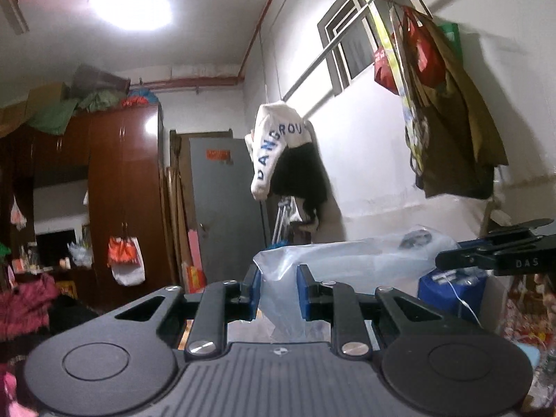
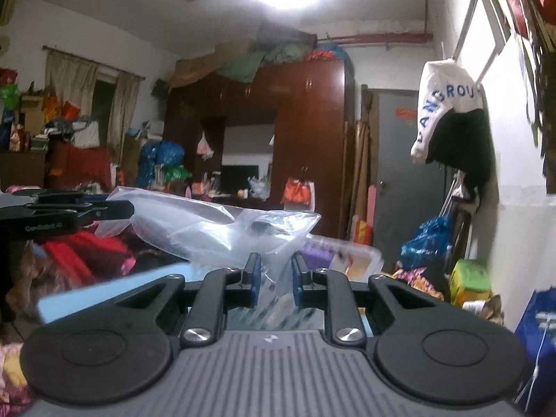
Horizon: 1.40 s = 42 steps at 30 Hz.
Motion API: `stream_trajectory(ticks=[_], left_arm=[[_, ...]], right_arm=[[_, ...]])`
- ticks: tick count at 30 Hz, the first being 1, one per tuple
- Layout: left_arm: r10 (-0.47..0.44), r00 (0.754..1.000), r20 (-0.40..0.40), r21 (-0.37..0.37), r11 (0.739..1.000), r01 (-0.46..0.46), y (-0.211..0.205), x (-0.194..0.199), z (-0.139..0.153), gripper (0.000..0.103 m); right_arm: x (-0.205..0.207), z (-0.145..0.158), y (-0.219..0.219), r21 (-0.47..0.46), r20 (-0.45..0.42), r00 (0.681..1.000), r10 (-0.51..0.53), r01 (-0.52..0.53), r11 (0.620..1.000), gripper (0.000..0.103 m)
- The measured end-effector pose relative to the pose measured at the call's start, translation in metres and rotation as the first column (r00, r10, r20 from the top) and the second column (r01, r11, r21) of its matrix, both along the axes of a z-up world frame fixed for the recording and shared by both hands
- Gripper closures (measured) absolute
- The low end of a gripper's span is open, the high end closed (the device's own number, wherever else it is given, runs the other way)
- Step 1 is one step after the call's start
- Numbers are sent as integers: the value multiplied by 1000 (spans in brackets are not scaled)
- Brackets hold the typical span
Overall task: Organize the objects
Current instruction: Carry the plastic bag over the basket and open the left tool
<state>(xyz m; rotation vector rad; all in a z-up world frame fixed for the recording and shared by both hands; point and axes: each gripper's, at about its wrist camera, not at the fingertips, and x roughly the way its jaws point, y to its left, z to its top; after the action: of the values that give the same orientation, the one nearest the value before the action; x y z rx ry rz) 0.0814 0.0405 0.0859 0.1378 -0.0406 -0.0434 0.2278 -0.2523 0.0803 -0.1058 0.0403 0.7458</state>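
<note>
the clear plastic bag (image 1: 347,264) hangs stretched in the air between both grippers. the left gripper (image 1: 278,293) pinches one bunched edge between its blue pads, and the right gripper (image 2: 274,279) grips the opposite edge.

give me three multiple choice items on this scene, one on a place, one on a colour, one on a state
1. Where is the clear plastic bag?
A. lying flat on the floor
B. stretched between the left gripper and the right gripper
C. hanging on the wardrobe

2. What colour are the letters on the white garment hanging on the wall?
A. red
B. green
C. blue

3. What state is the grey door in?
A. closed
B. wide open
C. off its hinges

Answers:
1. B, each wrist view shows bag film between its own fingers, with the other gripper at the far end of the bag.
2. C, the letters read blue on white.
3. A, it sits flat in its frame.
</note>
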Motion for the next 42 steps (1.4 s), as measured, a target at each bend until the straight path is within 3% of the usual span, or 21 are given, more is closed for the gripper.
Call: stream_trajectory(ticks=[5, 9, 21, 30, 39, 42], left_arm=[[25, 1000, -17, 16, 1000, -24, -6, 38, 31, 78], [50, 997, -58, 35, 998, -48, -8, 65, 38, 78], [62, 976, -208, 12, 998, -61, 15, 126, 18, 78], [80, 921, -380, 27, 997, -75, 30, 165, 0, 77], [80, 907, -414, -7, 996, -91, 41, 172, 0, 74], [89, 910, -405, -21, 994, -106, 39, 174, 0, 64]], right_arm=[[25, 21, 9, -1, -2, 1000, -30, 30, 1000, 84], [44, 23, 17, -4, -29, 999, -41, 41, 999, 86], [86, -5, 32, -48, -161, 984, -79, 72, 996, 87], [111, -9, 42, -129, -253, 960, -120, 89, 988, 87], [122, -2, 47, -183, -307, 942, -138, 84, 980, 86], [125, -2, 48, -194, -309, 940, -147, 89, 977, 74]])
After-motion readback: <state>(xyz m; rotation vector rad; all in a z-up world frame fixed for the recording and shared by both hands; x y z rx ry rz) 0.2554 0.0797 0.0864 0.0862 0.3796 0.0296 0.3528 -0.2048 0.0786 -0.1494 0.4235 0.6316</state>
